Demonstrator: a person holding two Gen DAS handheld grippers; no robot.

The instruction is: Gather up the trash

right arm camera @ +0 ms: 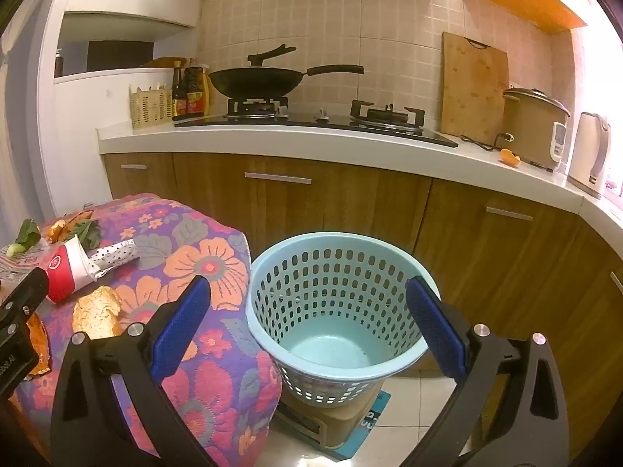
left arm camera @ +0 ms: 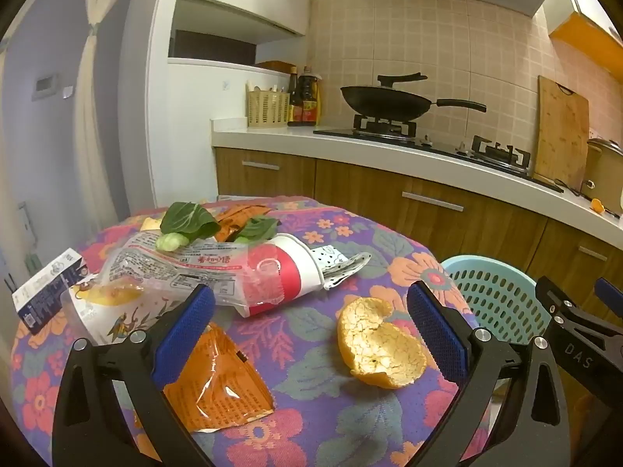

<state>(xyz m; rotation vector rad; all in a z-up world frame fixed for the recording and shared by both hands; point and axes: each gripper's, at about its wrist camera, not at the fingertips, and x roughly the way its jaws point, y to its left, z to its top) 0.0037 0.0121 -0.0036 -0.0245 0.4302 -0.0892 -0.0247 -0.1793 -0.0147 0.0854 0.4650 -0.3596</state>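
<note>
The left gripper (left arm camera: pixel 309 325) is hovering with its jaws spread wide and empty over the floral-covered counter (left arm camera: pixel 331 408); the orange peel (left arm camera: pixel 379 344) is lying between the jaws, near the counter's right edge. For a sound pick, the operator should be lowering until both pads bracket the peel's curled rim before closing. The right gripper (right arm camera: pixel 307 319), jaws likewise apart and empty, is facing the blue basket (right arm camera: pixel 272 334), which is standing beside that edge and holding nothing.

Orange peel (left arm camera: pixel 379 344) inner side up near the table's right edge, torn orange wrapper (left arm camera: pixel 216 381) at the front edge, red-white paper cup (left arm camera: pixel 286 272) on its side mid-table, empty blue perforated basket (right arm camera: pixel 335 311) beside the right edge.
</note>
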